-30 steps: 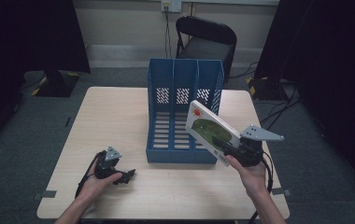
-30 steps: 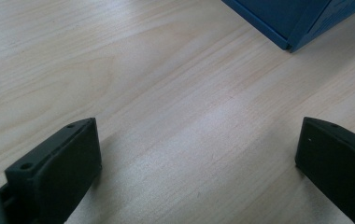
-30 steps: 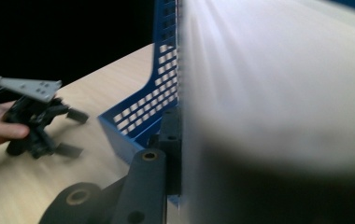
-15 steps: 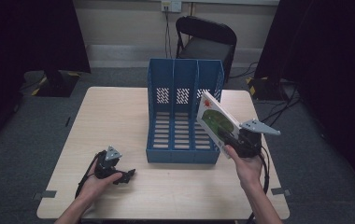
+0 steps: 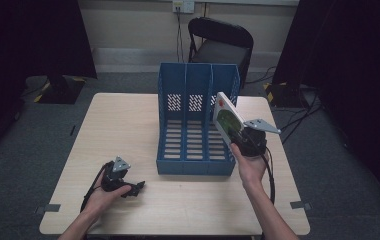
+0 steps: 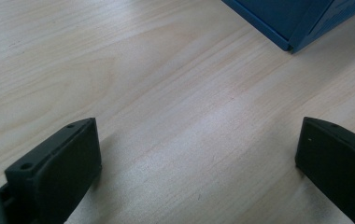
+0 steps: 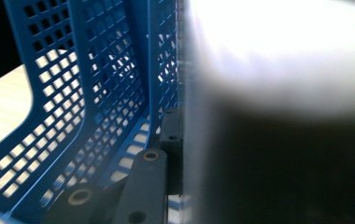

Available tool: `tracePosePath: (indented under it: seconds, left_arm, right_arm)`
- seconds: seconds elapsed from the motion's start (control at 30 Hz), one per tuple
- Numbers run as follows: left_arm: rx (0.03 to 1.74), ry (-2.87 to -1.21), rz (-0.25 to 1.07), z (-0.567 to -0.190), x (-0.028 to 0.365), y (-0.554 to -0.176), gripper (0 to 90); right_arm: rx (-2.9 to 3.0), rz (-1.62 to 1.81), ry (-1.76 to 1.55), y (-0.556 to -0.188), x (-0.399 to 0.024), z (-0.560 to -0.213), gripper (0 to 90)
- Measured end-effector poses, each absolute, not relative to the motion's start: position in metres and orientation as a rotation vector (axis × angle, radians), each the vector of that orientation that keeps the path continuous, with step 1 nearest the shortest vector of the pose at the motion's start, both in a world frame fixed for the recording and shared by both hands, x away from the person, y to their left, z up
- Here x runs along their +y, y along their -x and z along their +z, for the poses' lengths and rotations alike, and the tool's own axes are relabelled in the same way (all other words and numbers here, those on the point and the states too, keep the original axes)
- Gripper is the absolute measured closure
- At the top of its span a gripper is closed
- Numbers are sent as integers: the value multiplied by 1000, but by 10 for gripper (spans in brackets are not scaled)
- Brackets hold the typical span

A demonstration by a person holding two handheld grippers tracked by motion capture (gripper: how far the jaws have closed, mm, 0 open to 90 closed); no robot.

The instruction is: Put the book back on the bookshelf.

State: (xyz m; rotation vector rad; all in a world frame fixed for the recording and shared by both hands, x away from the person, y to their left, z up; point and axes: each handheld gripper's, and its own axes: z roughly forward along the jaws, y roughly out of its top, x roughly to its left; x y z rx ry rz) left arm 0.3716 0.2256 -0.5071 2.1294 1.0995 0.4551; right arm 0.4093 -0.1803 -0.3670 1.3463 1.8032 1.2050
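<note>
The right gripper (image 5: pixel 237 134) is clenched on a thin book (image 5: pixel 226 118), which it holds upright on its edge, just at the right compartment of the blue file rack (image 5: pixel 196 125). As I judge it, the picking up is done and the book is brought to the rack; what is left is to slide it down into that compartment and let it go. The book is flat and stiff, with a glossy white cover with green and red print. In the right gripper view the cover (image 7: pixel 278 60) sits directly against the jaw, and the rack wall (image 7: pixel 96 93) beside it is hard plastic with a square grid of holes. The left gripper (image 5: pixel 129 187) rests released on the pale wood-grain surface (image 6: pixel 166 93), well apart from the rack, with nothing between its jaws.
</note>
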Motion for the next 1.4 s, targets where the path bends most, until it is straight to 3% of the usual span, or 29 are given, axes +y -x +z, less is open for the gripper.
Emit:
tracePosePath:
  seconds: [0.63,1.4]
  left_arm:
    - [1093,-2132,453,-507,226,-372,0]
    - [1101,-2129,457,-507,225,-371,0]
  right_arm:
    - [1790,1099,-1477,-450,-156,-417,767]
    - [1885,983,-1452,-446,-153,-430,757]
